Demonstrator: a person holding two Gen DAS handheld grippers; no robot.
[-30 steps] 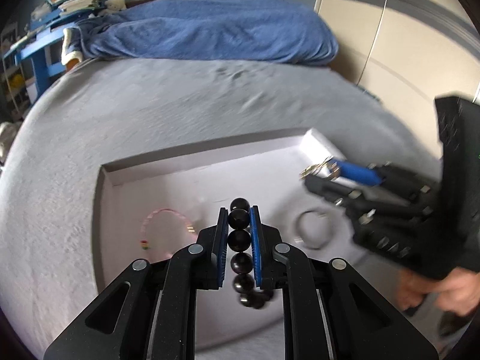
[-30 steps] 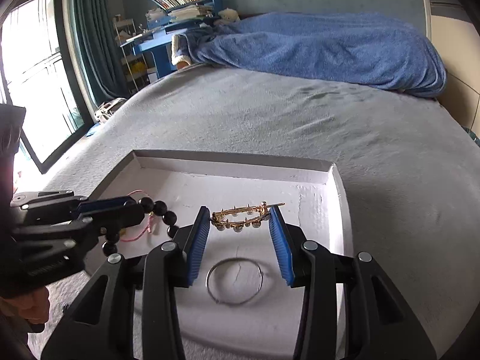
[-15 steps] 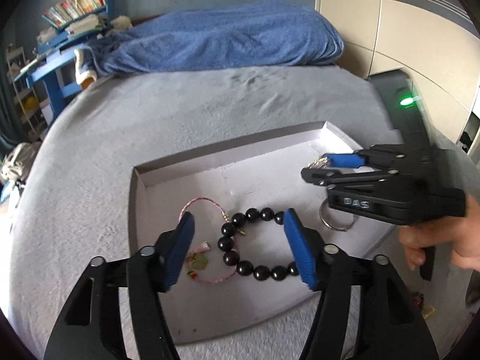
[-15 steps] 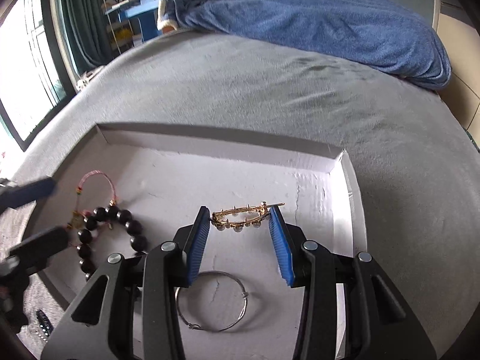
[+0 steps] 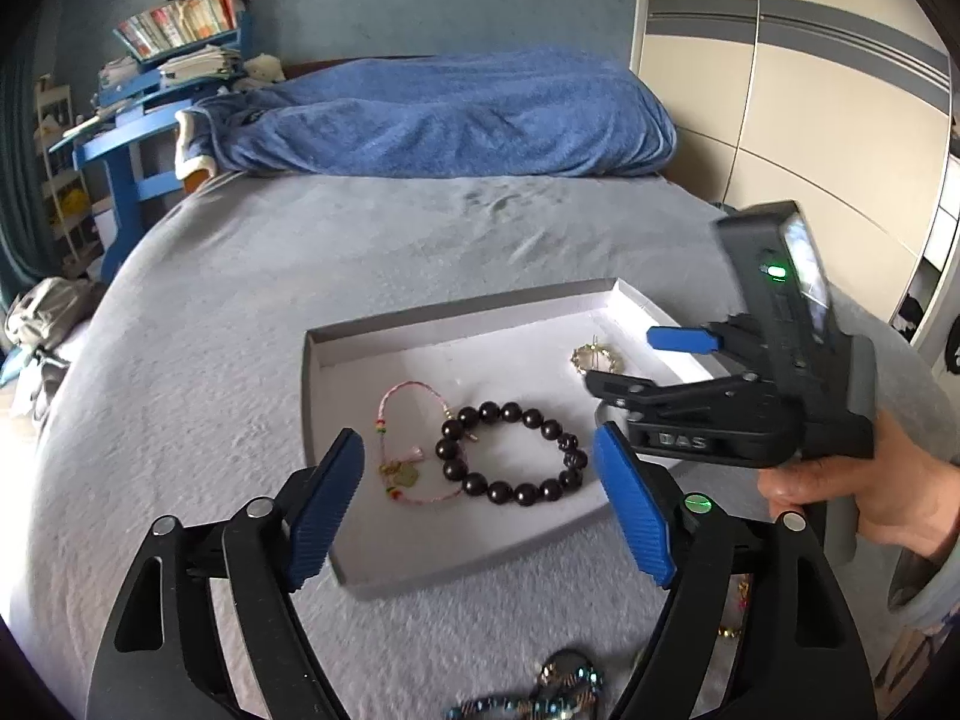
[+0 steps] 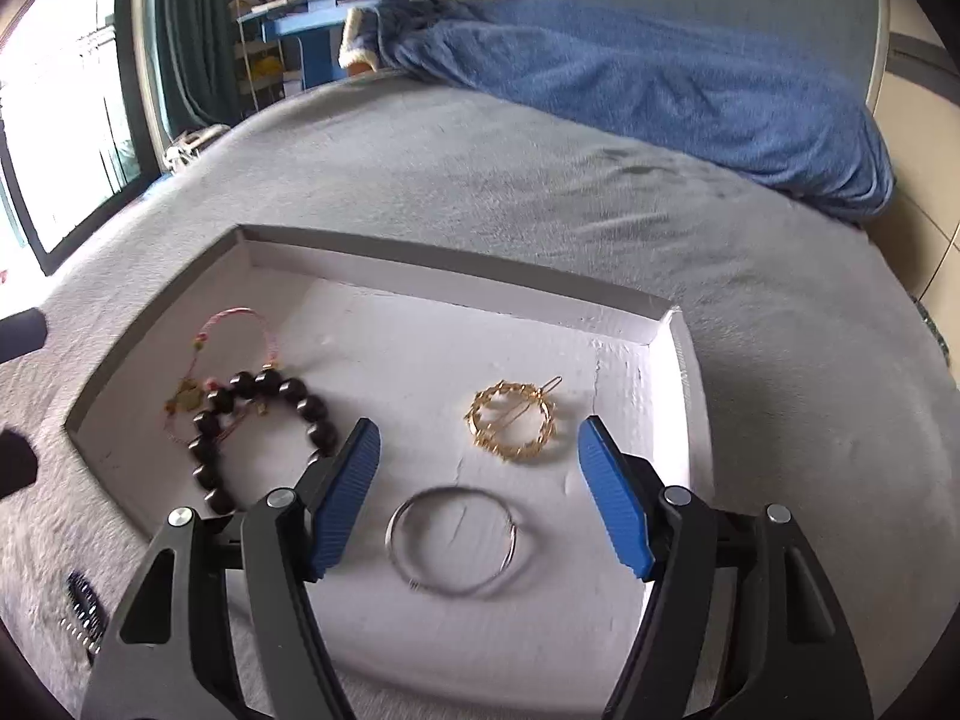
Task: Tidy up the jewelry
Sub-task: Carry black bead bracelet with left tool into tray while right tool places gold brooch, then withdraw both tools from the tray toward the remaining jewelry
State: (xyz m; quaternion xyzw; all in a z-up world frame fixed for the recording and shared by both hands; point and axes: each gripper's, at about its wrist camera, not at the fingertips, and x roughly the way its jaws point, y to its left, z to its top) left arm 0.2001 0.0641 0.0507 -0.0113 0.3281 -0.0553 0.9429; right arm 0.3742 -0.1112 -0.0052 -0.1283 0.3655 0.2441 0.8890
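A: Jewelry lies in a shallow white tray [image 6: 684, 372] on the grey bed [image 6: 540, 192]. Left to right in the right wrist view?

B: A pink cord bracelet [image 6: 237, 324] farthest left, with the dark bead bracelet [image 6: 264, 414] overlapping it — both ahead and to the left of the right gripper [image 6: 480, 498]. A silver ring bangle [image 6: 453, 543] sits between its blue pads, and a gold hair clip [image 6: 513, 420] just beyond them.

A: And the grippers?

B: Both spread wide, holding nothing. From the left gripper [image 5: 480, 516], the bead bracelet [image 5: 510, 447] lies just ahead between the fingers, the cord bracelet [image 5: 408, 438] beside it on the left, touching it — the gold clip [image 5: 594, 357] ahead to the right, beside the right gripper [image 5: 654, 372].
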